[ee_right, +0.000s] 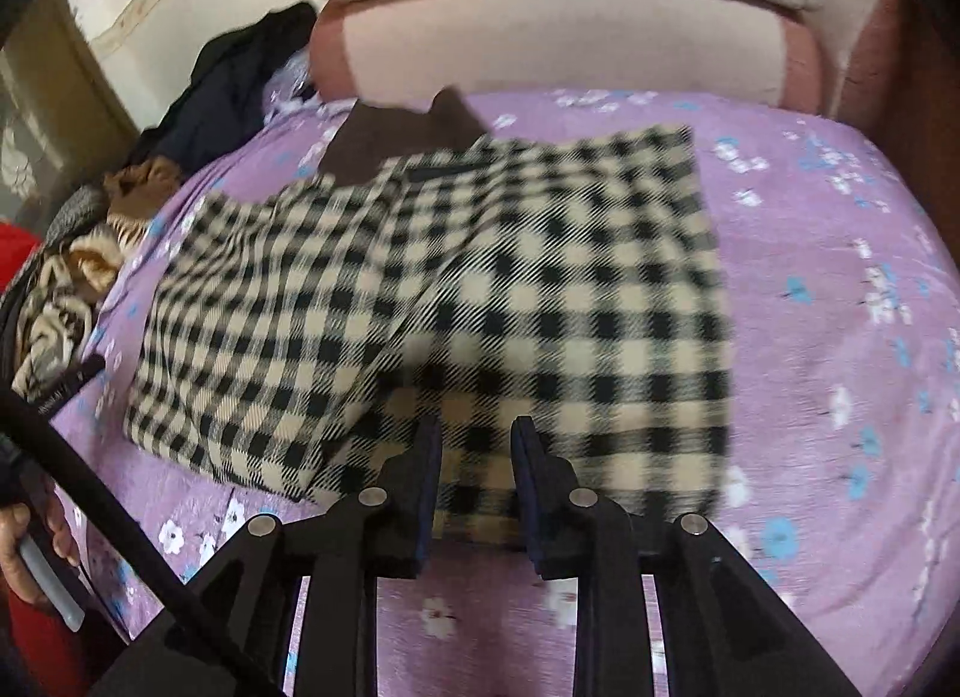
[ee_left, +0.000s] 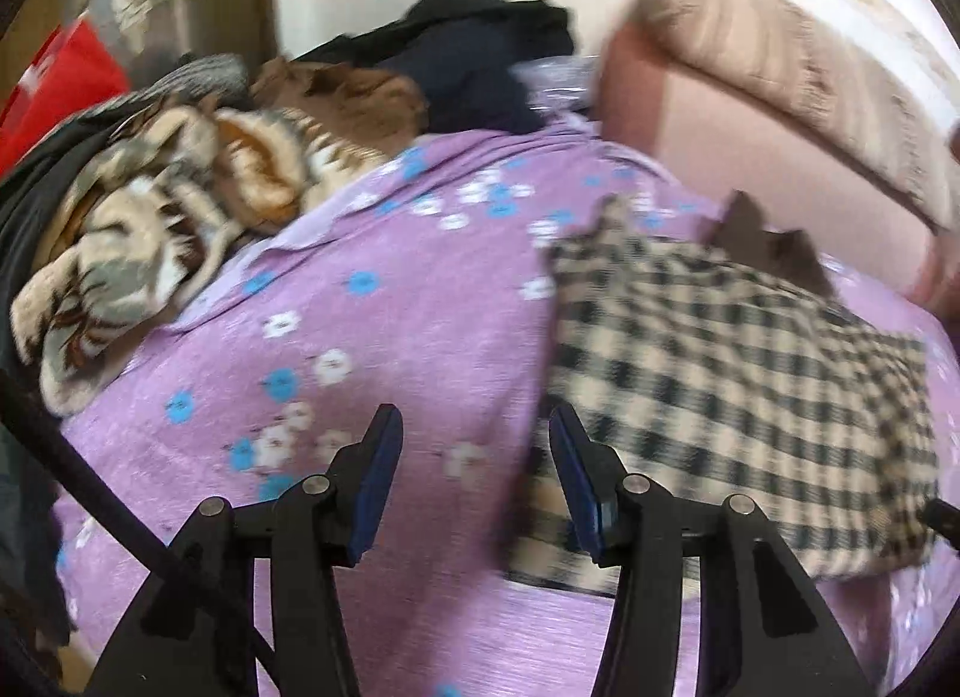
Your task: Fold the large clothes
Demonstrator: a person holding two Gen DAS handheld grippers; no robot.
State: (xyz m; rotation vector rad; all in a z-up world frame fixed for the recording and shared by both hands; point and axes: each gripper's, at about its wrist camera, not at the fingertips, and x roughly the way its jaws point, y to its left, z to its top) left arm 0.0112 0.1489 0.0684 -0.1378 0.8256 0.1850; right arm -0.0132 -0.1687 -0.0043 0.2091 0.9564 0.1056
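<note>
Checked beige-and-black garment [ee_right: 480, 289] lay folded on the purple floral bedspread [ee_right: 840, 253], its long axis running collar-first toward the headboard [ee_right: 570, 42]. Both the right gripper [ee_right: 477, 433] and left gripper [ee_left: 474, 427] stood open and empty above its near edge.

Each claw, left [ee_left: 474, 433] and right [ee_right: 477, 445], has black angular arms with round silver rivets at the joints and dark blue pads on its fingers [ee_left: 384, 475]. A black cable [ee_right: 114, 511] runs alongside.

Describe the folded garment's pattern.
Black and beige check on the folded garment, with a brown collar; right wrist view.
</note>
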